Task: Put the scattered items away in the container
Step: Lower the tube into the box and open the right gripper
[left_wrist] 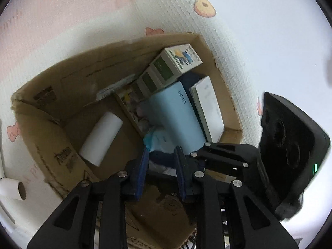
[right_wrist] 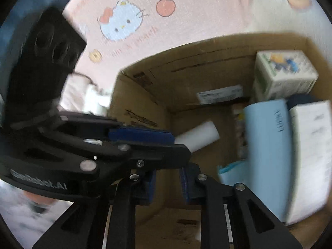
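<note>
An open cardboard box [left_wrist: 47,124] holds a white roll [left_wrist: 101,137], a light blue case [left_wrist: 178,114], a white box [left_wrist: 207,108], green-and-white cartons [left_wrist: 178,62] and a crumpled light blue bag [left_wrist: 159,141]. My left gripper [left_wrist: 161,155] hangs over the box above the blue bag, jaws open with nothing between them. My right gripper [right_wrist: 167,178] is open and empty over the same box [right_wrist: 186,62]. The left gripper's fingers [right_wrist: 141,134] cross the right wrist view, in front of the white roll [right_wrist: 199,139]. The right gripper's body [left_wrist: 290,145] shows at the right of the left wrist view.
The box stands on a pink-and-white cartoon-print cloth [left_wrist: 62,20]. Another white roll [left_wrist: 12,188] lies outside the box at the left edge. The box floor [right_wrist: 197,166] near the white roll is bare cardboard.
</note>
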A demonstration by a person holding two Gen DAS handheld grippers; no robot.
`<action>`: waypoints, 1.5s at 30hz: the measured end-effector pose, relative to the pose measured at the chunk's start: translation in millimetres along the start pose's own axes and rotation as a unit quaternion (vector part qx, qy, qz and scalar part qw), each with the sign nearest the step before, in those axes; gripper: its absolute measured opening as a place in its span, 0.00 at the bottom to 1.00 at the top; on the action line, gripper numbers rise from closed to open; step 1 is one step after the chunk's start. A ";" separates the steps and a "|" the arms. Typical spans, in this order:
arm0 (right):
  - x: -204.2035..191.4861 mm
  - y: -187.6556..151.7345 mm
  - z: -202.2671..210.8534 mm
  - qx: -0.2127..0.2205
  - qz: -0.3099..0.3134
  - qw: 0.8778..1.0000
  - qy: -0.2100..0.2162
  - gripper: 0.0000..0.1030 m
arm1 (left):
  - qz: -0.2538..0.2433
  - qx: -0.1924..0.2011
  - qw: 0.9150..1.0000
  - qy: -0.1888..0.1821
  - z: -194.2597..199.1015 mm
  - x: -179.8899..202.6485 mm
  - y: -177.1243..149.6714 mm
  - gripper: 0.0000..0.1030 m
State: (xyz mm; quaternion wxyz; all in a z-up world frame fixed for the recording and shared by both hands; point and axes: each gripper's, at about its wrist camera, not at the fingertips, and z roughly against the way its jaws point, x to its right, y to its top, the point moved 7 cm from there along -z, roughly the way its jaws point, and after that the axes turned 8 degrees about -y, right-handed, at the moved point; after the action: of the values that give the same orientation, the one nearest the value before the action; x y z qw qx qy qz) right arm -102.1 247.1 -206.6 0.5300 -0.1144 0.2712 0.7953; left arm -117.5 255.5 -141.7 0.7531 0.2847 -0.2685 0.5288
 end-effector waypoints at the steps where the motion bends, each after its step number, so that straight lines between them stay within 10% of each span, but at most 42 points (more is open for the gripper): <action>1: 1.3 -1.4 0.9 -0.002 0.006 1.000 -0.010 0.17 | -0.006 0.003 1.000 0.007 1.5 1.2 -0.4 0.27; 15: 24.7 -6.8 -34.8 -0.096 -0.089 0.991 -0.009 0.29 | -0.093 -0.050 0.983 0.153 3.7 -25.2 4.3 0.14; 24: 47.1 -8.3 -75.1 -0.159 -0.193 0.968 -0.003 0.42 | -0.110 -0.060 0.984 0.126 -6.0 -41.2 32.9 0.16; 35: 53.6 -13.0 -127.9 -0.228 -0.229 0.944 -0.064 0.42 | -0.188 0.043 0.976 0.104 38.9 -25.3 44.2 0.36; 45: 43.9 -6.6 -137.6 -0.208 -0.194 0.955 -0.078 0.42 | -0.157 0.037 0.983 0.086 45.7 -41.7 40.0 0.36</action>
State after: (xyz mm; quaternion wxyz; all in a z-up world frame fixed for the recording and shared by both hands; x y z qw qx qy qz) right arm -128.7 207.2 -343.1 0.6580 -0.2107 0.0299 0.7223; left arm -172.5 207.1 -133.6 0.8360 0.3038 -0.1350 0.4365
